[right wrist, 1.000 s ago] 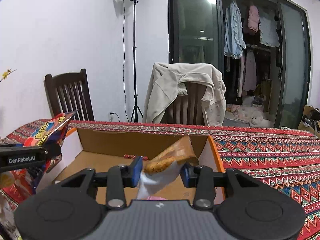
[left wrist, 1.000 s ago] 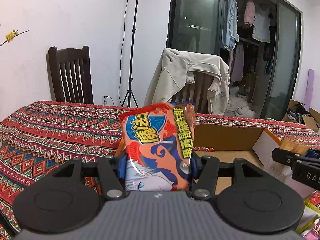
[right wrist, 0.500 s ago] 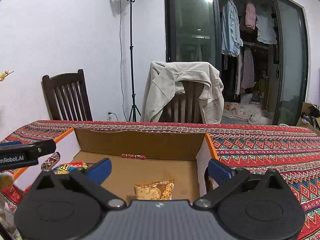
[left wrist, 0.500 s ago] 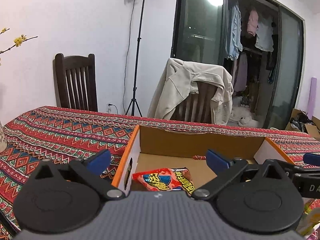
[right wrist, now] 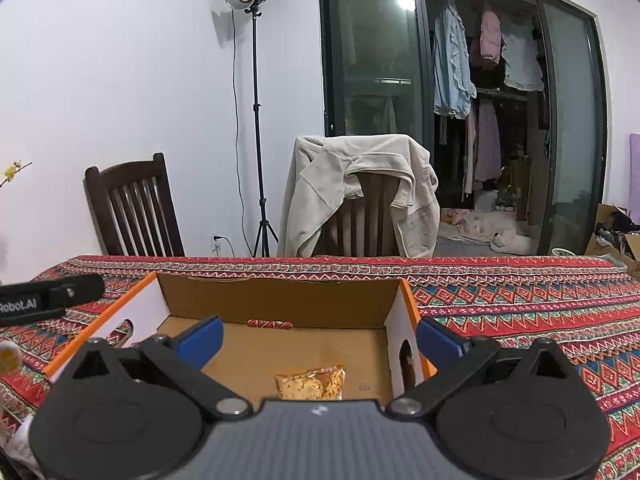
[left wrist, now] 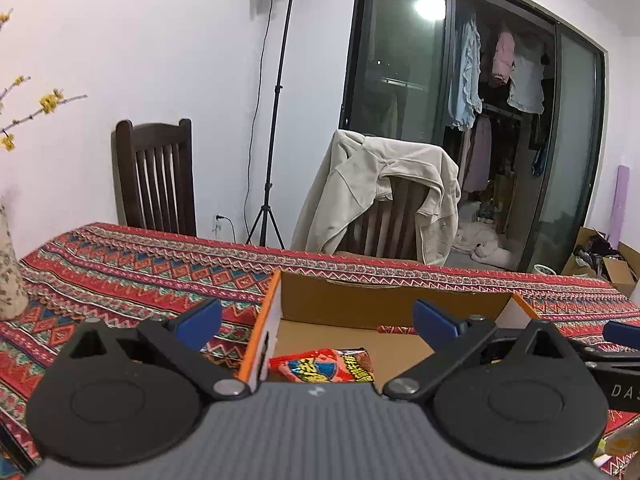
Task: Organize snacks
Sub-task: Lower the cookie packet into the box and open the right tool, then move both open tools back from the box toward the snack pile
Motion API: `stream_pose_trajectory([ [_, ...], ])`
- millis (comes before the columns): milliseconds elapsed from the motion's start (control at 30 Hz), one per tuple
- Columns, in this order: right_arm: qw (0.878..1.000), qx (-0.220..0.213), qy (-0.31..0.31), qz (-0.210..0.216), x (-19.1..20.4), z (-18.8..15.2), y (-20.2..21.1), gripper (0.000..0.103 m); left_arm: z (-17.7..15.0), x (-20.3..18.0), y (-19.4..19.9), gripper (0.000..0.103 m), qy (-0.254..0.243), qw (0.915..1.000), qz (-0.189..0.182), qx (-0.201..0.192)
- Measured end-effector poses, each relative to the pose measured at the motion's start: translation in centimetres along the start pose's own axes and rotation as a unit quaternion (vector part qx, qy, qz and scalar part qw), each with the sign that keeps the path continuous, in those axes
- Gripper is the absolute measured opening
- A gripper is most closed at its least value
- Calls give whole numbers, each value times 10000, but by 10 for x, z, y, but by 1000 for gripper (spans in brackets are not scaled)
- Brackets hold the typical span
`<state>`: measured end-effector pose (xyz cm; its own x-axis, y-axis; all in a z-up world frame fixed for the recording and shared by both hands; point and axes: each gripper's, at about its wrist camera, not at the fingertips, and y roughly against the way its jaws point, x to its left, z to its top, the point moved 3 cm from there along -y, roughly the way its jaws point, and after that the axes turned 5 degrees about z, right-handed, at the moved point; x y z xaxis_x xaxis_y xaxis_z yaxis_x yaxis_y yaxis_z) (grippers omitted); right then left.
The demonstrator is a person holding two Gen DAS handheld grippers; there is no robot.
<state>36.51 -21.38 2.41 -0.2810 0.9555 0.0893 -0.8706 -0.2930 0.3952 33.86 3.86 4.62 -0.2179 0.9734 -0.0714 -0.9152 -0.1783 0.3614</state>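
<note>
Both packets have dropped into the box (right wrist: 280, 304); each hand-held gripper, left (left wrist: 316, 320) and right (right wrist: 318, 338), gapes empty. The red packet (left wrist: 322, 370) and chip packet (right wrist: 310, 384) look light and crinkly, best pinched at an edge.

The left gripper (left wrist: 316, 322) stands with its jaws spread wide, nothing between them, tilted slightly downward; the right gripper (right wrist: 318, 340) beside it is likewise spread wide and empty-jawed.
</note>
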Motion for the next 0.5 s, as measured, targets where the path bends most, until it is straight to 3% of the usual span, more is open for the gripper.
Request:
stream_pose_trajectory([
  [500, 9998, 133, 150, -7, 11, -19, 64, 103, -16, 28, 57, 103, -188, 9995, -23, 234],
])
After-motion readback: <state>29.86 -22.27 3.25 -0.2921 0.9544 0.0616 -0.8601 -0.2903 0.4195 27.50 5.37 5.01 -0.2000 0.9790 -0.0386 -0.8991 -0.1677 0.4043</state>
